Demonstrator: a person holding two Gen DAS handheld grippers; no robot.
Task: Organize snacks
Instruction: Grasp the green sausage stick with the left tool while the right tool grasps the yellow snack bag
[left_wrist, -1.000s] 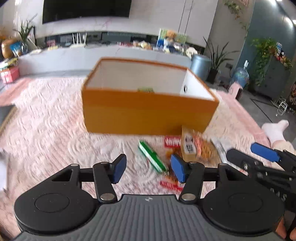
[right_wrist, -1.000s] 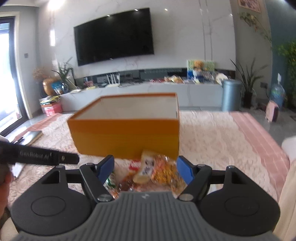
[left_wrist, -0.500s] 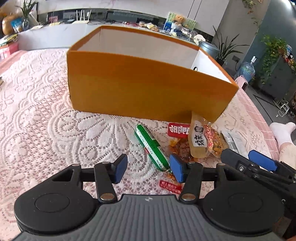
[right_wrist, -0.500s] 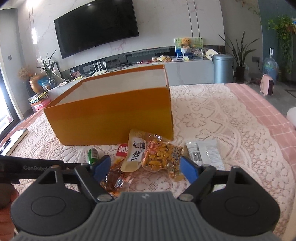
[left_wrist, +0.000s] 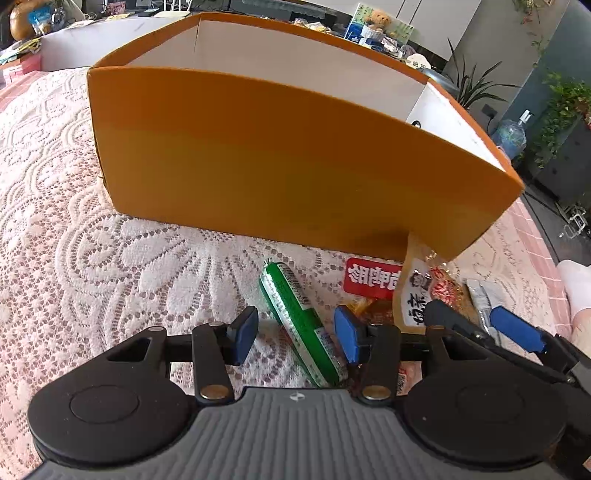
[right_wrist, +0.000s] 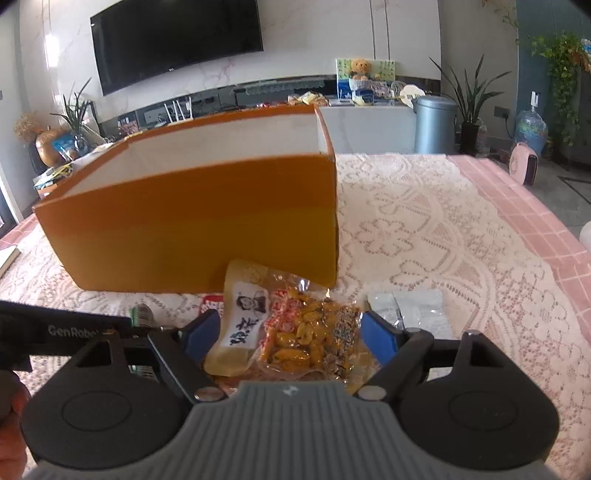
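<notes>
So we've got both claws low over the lace-covered worktop (left_wrist: 92, 258), right in front of the orange box (left_wrist: 280, 162), which sits open-topped with white inner walls. Our left claw (left_wrist: 295, 334) has its jaws spread wide, and the green sausage stick (left_wrist: 301, 321) lies diagonally between the blue pads, not pinched by either one as far as we can see. Just to its right there's a red packet (left_wrist: 371, 282) lying up close to the box wall, with a brownish snack pack (left_wrist: 373, 308) below it.

Our right claw (right_wrist: 290, 338) is spread open too, jaws on either side of the clear bag of yellow snacks (right_wrist: 295, 332), which lies flat with its top edge up against the box's front wall. Whether the pads are actually touching the bag is hard to call from this angle. A silver foil packet (right_wrist: 410, 310) lies just beside it on the right, on the lace. All the snacks we can see are outside the box.
</notes>
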